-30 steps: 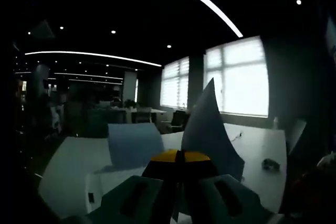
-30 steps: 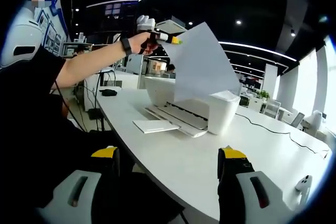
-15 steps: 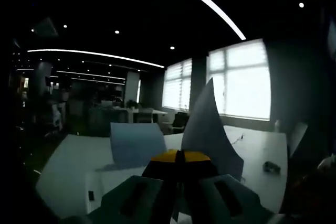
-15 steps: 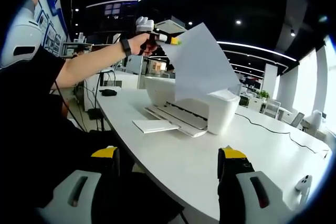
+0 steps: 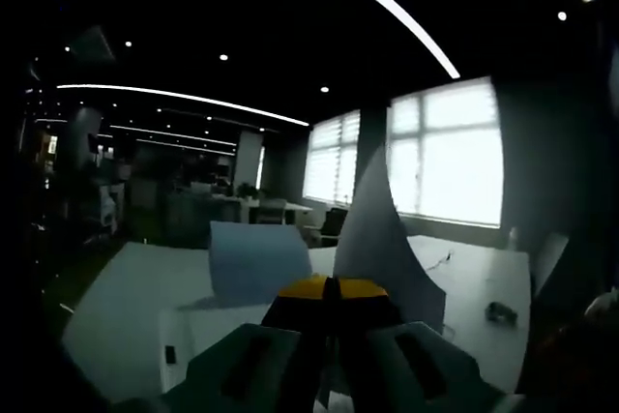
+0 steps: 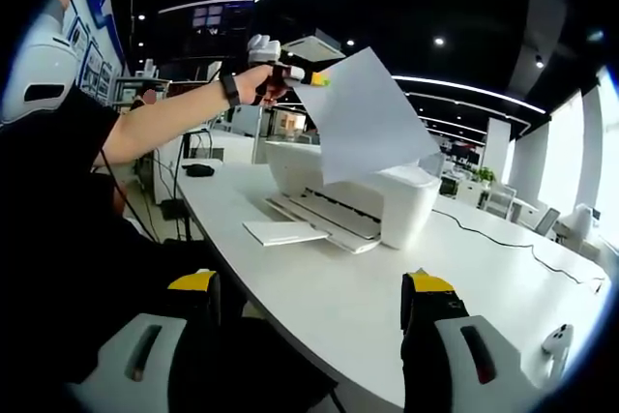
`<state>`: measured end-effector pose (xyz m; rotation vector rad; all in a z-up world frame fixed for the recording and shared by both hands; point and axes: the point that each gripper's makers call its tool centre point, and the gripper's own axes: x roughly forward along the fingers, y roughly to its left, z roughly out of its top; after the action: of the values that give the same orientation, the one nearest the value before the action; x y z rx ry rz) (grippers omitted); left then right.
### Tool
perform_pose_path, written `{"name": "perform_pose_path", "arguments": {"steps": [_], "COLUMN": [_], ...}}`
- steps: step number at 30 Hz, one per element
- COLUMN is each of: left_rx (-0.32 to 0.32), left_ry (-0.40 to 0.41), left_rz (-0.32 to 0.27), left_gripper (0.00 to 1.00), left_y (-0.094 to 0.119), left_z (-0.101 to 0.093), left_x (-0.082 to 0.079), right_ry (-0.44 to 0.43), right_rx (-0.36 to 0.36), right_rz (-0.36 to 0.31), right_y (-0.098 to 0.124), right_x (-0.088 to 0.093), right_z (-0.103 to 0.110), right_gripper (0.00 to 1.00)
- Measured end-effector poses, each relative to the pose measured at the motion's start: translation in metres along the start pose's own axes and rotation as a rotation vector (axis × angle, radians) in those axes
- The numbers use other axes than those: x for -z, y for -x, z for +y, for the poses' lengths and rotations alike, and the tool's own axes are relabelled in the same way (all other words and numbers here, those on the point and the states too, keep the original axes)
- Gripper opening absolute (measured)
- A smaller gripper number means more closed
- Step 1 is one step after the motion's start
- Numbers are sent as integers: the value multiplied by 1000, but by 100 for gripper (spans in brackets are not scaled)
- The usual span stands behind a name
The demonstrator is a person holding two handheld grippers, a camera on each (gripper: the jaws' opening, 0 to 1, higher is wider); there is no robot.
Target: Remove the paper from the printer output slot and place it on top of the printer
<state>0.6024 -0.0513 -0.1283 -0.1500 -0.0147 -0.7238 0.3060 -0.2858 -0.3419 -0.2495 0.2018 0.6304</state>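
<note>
A white sheet of paper [image 6: 368, 118] hangs in the air above the white printer [image 6: 387, 202], pinched at its upper left corner by my left gripper [image 6: 316, 76], held by a person's hand. In the left gripper view my left gripper [image 5: 329, 289] is shut on the paper [image 5: 377, 239], which rises curled between the yellow tips. Below it lies the printer's top [image 5: 193, 336], with a raised flap [image 5: 259, 260]. My right gripper [image 6: 309, 302] stands open near the table's front edge, nothing between its jaws.
The printer's front trays [image 6: 319, 224] reach out over the long white table [image 6: 484, 287]. A cable [image 6: 513, 244] runs across the table behind the printer, and a small mouse-like object [image 6: 553, 338] lies at the far right. A person's arm [image 6: 164, 123] crosses the upper left.
The left gripper has tilted the paper flatter, its lower edge swinging up over the printer. The right gripper has not moved.
</note>
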Motion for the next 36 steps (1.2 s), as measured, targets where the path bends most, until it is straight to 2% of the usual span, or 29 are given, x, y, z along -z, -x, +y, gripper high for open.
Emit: {"name": "perform_pose_path", "arguments": {"steps": [19, 30, 36], "left_rx": [-22, -23, -16], "left_ry": [25, 65, 125], "left_rz": [-13, -26, -49], "left_gripper": [5, 5, 5], "left_y": [3, 2, -1], "left_z": [7, 10, 11], "left_x": [0, 0, -5], "right_ry": [-3, -5, -6], "right_rx": [-7, -5, -8], "right_rz": [0, 3, 3], "right_y": [-2, -2, -2], "right_x": [1, 3, 3], "right_z": [2, 2, 2], "right_gripper": [71, 71, 71]}}
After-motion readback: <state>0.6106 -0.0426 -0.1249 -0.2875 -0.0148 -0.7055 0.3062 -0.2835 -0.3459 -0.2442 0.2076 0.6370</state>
